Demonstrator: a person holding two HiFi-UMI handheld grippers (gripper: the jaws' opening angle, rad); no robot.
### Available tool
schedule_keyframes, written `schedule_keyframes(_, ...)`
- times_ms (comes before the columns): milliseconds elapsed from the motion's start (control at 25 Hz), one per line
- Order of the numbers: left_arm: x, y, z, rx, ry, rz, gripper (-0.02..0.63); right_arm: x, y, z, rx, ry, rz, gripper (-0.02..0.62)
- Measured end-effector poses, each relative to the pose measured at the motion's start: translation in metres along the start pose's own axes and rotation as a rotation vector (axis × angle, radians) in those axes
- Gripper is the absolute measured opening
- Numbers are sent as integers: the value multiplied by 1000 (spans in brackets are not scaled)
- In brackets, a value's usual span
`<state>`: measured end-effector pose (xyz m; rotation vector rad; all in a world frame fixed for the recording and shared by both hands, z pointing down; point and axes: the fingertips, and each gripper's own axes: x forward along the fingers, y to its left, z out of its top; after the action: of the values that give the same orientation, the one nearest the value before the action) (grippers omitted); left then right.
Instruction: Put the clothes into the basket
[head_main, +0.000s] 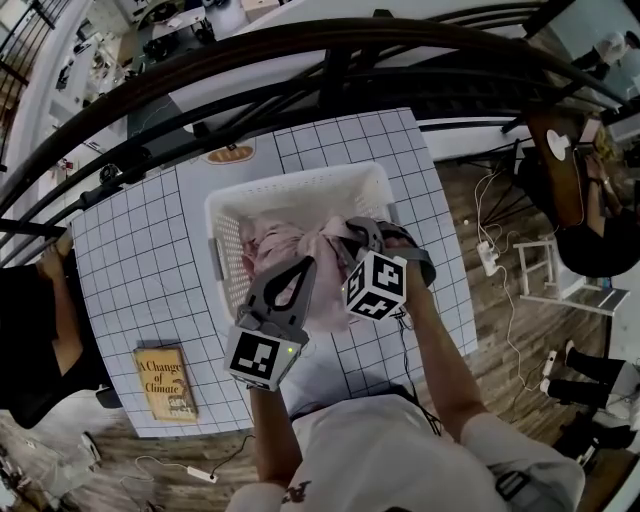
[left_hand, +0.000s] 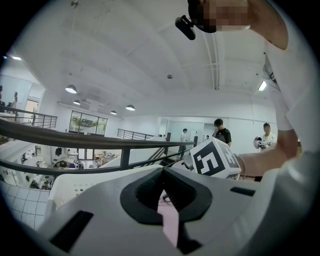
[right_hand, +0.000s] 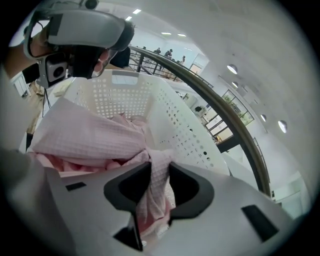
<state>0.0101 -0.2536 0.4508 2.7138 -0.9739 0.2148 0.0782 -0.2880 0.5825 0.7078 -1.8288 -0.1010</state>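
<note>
A white perforated laundry basket (head_main: 300, 186) stands on the checked table (head_main: 130, 250). A pink waffle-weave garment (head_main: 275, 240) lies bunched inside it. My left gripper (head_main: 305, 265) reaches over the basket's near rim, and in the left gripper view its jaws (left_hand: 162, 186) are shut on a thin strip of the pink garment (left_hand: 170, 220). My right gripper (head_main: 352, 232) points steeply down into the basket from the near right. In the right gripper view it (right_hand: 159, 169) stands open, with a twisted fold of the garment (right_hand: 90, 135) hanging loosely between its pads, in front of the basket wall (right_hand: 165, 100).
A yellow book (head_main: 165, 382) lies on the table's near left corner. A dark curved railing (head_main: 300, 50) runs behind the table. A person (head_main: 30, 330) sits at the left edge. Cables and a power strip (head_main: 200, 473) lie on the wooden floor.
</note>
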Motion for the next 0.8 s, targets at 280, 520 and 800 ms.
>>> schedule_keyframes(280, 0, -1, 1, 1, -6, -1, 2, -5, -4, -7, -39, 27, -35, 169)
schedule_keyframes(520, -2, -2, 4, 13, -18, -1, 2, -19, -10, -9, -24, 14, -80, 171)
schedule_keyframes(800, -5, -3, 10, 14, -24, 9, 2, -45, -25, 4, 26, -73, -153, 170)
